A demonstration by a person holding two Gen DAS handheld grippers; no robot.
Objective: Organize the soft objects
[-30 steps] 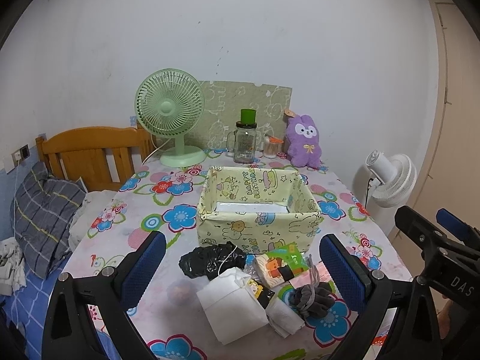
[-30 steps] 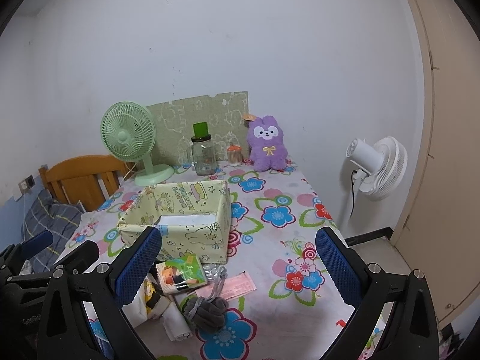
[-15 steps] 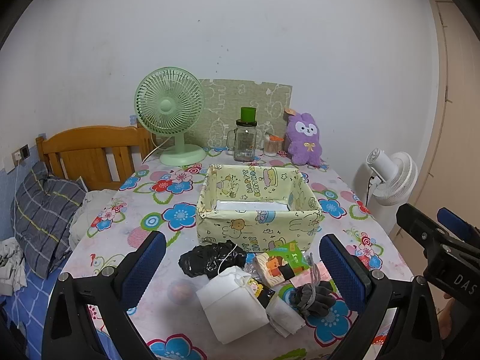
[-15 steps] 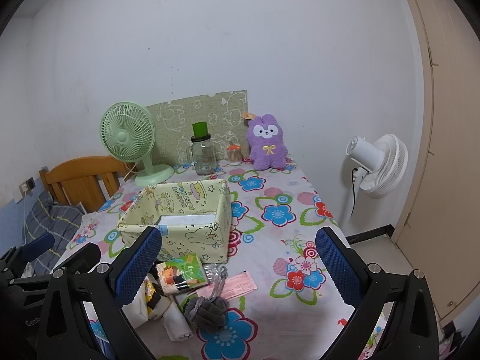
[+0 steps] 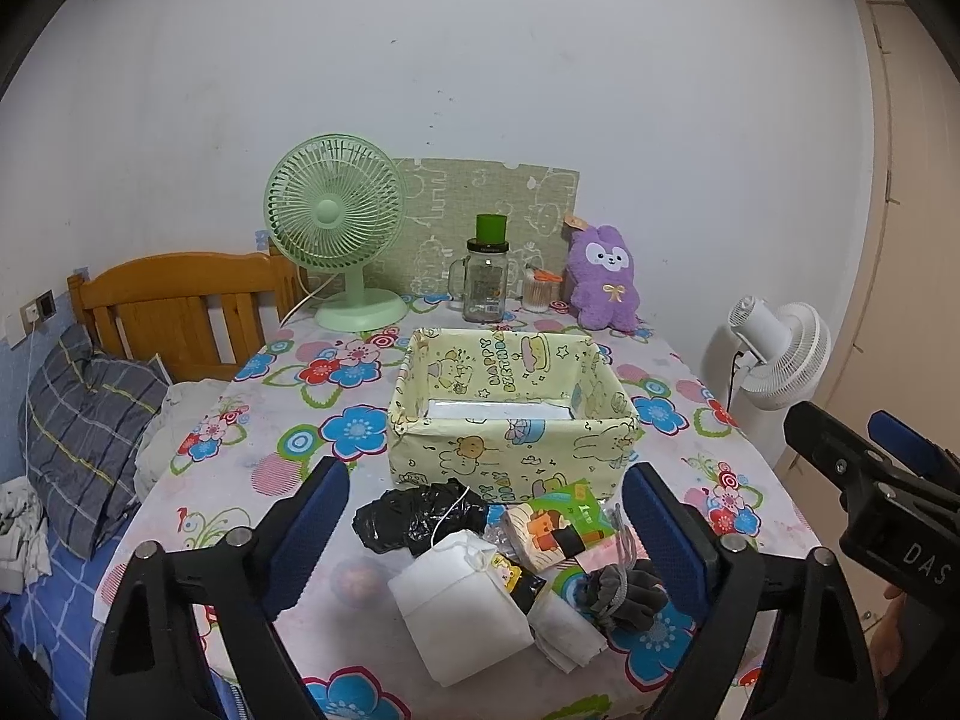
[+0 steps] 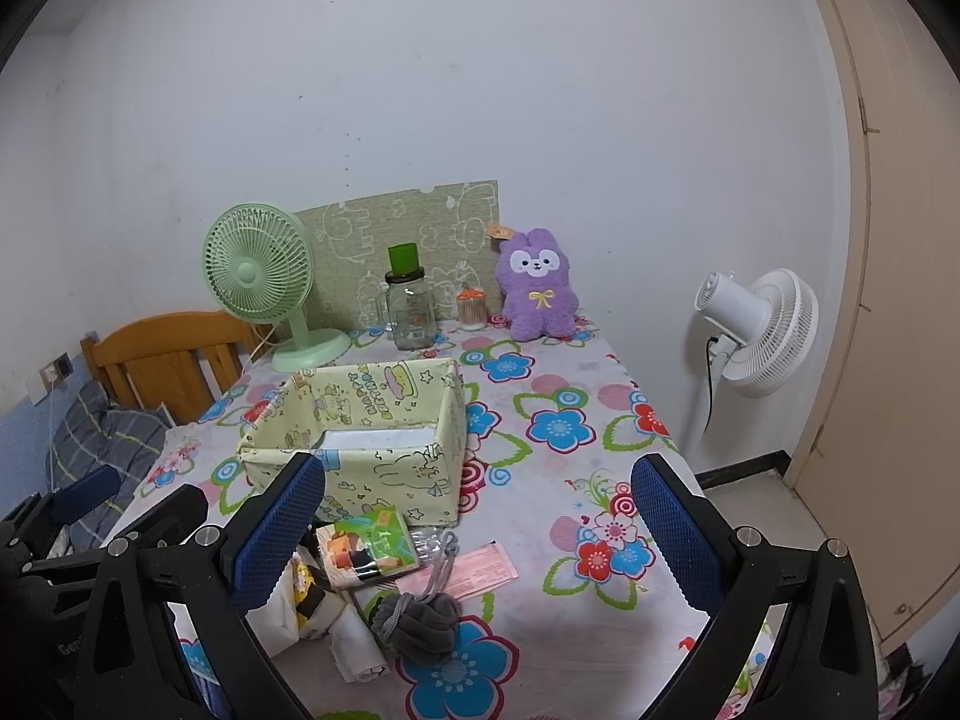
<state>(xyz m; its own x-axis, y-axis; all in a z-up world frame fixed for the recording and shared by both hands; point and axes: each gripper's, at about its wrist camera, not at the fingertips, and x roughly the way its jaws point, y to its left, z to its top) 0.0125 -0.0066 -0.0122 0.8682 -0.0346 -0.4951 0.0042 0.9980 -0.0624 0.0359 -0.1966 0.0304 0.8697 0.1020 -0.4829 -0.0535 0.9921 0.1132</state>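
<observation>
**Grippers poised over a pile of soft things beside a cloth bin**

Left wrist view: the left gripper hangs above the near edge of the table, which wears a flowered cloth. Its jaws have just been closing a little, yet they stand wide apart, their blue pads clear of everything; the pile lies below and between them, untouched. In that pile sit a crumpled black bag, a white pouch in front of it, a colourful cartoon packet to the right, and a grey knitted bundle nearest the right finger. Just behind the pile stands the yellow fabric bin, upright, with something flat and white on its floor. At the far edge are a green desk fan, a glass jar with a green lid, and a purple plush rabbit leaning at the wall. The right gripper's black body shows at the right border.

Right wrist view: the right gripper also hangs with its fingers spread wide and nothing between the pads. Here the packet, the grey bundle and a pink slip lie under its left finger, close in front of the bin. A white standing fan is on the floor beyond the table's right side.
</observation>
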